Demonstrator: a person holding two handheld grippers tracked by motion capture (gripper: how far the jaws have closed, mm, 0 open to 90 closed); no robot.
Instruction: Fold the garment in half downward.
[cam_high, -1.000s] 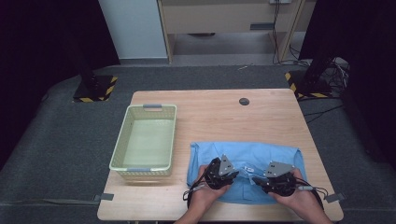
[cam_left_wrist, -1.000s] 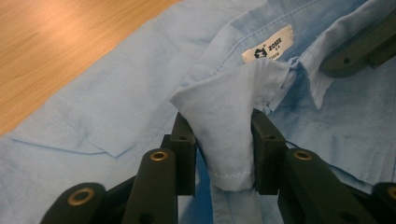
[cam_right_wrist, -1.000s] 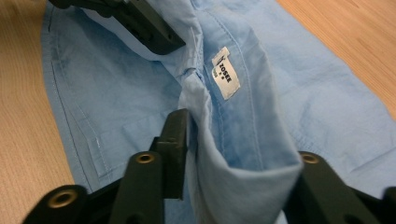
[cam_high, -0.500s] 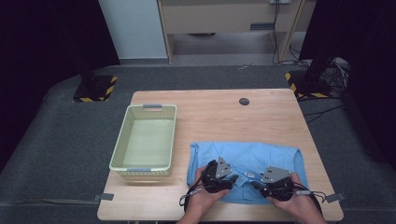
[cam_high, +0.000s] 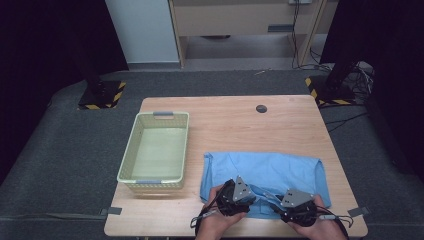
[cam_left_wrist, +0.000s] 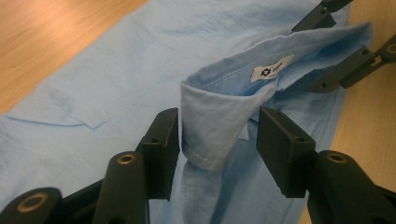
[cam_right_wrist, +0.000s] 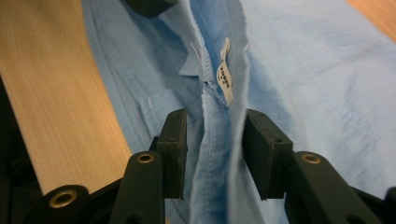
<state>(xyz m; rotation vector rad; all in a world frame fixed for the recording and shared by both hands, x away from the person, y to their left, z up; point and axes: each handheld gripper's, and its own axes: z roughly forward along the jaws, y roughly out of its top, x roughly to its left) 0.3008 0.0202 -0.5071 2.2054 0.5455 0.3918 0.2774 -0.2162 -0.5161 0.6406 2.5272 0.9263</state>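
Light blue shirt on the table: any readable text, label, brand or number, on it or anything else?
White neck label inside the collar of the light blue cotton shirt: a dark round logo and a short dark word, too blurred to read.
Same label in the right gripper view: dark print running sideways, too blurred to read.
Pale green plastic basket, wooden table: no text.

One blue shirt (cam_high: 270, 172), one basket (cam_high: 131, 159), two hand-held grippers, one table (cam_high: 225, 117).

The shirt (cam_high: 270, 175) lies flat at the near right of the surface (cam_high: 225, 115) — the basket (cam_high: 156, 147) sits just left of it; both grippers rest on the shirt's near edge.
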